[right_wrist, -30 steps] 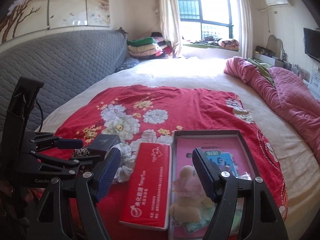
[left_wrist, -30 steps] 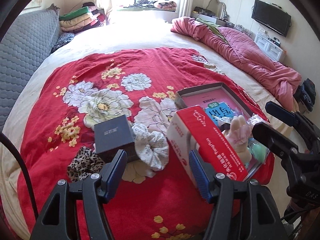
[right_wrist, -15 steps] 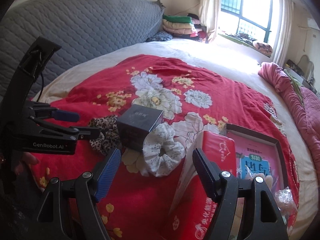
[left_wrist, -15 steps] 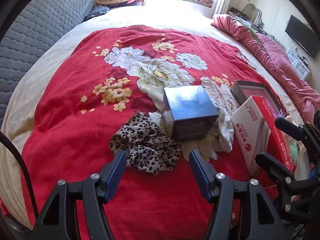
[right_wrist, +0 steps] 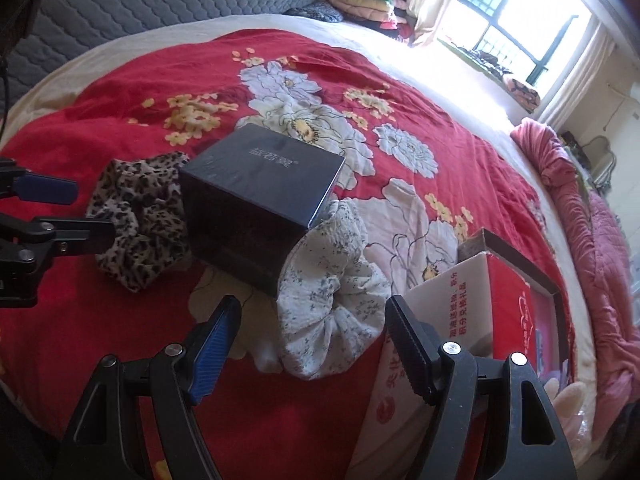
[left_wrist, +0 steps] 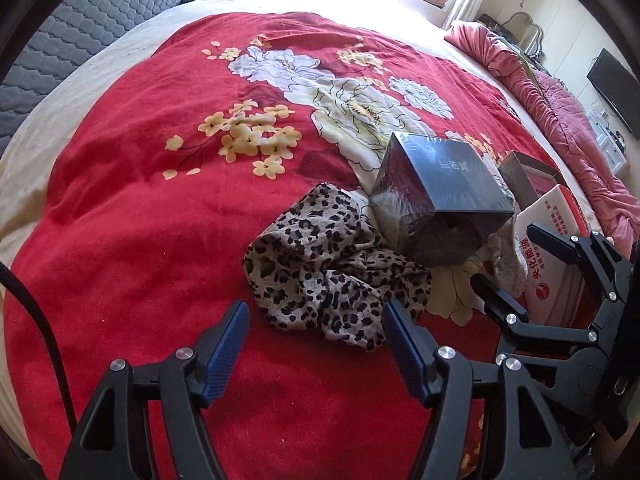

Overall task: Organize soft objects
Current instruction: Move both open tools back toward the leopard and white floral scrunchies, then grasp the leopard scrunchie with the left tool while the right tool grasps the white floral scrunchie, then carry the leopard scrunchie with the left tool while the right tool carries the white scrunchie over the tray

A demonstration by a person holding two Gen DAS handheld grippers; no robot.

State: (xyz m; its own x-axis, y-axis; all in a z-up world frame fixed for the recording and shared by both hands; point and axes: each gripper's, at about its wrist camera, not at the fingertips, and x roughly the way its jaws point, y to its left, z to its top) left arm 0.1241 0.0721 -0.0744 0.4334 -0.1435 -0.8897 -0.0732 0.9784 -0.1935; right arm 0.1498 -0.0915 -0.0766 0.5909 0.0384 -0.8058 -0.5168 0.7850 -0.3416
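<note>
On the red floral blanket [left_wrist: 120, 208] we see left gripper [left_wrist: 316, 344] jaws opening over leopard scrunchie [left_wrist: 332, 272] — right gripper [right_wrist: 312, 340] wide, empty, above white scrunchie [right_wrist: 332, 292].

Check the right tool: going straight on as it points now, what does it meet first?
Probably the white floral scrunchie, lying just ahead of the open right tool. The dark box sits behind it; depth is approximate.
</note>
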